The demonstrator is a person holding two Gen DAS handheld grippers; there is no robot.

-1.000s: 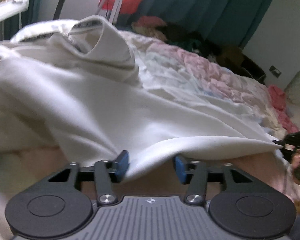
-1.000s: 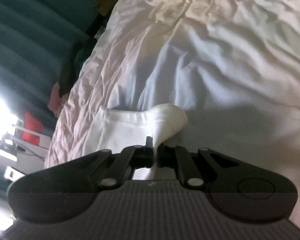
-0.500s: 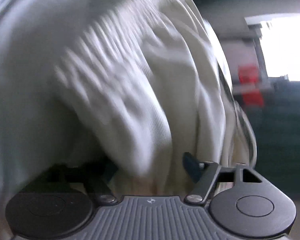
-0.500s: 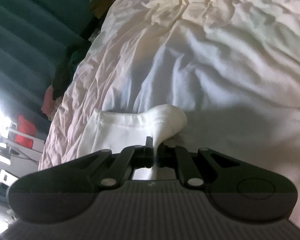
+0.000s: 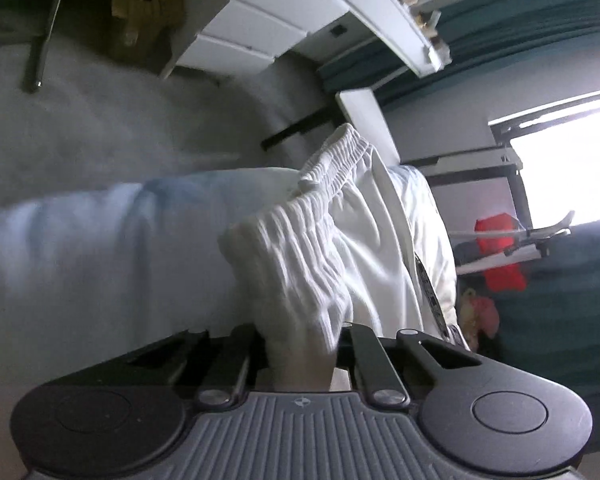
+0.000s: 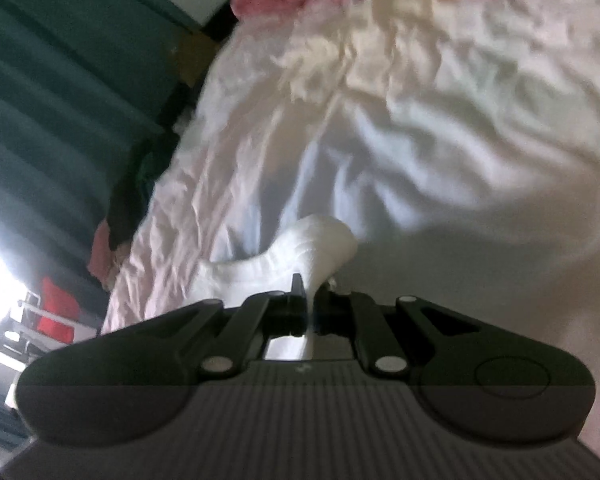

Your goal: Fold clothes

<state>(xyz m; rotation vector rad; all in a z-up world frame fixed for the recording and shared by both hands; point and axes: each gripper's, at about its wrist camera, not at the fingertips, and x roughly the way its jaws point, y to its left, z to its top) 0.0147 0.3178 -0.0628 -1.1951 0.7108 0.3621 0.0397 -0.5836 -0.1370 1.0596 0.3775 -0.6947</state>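
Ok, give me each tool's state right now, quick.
Left tool: closed on the white garment, gripping its ribbed elastic band.
Right tool: closed on a pinch of the same white garment.

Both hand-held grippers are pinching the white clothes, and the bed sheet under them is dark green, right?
Not quite. The bed sheet is white and pinkish, as the right wrist view shows; only the curtain is dark green. Both the left hand-held gripper and right hand-held gripper do pinch the white clothes.

The white garment (image 5: 332, 248) was soft ribbed cloth, the bedsheet (image 6: 440, 128) crumpled cotton, the left gripper (image 5: 300, 344) matt black plastic.
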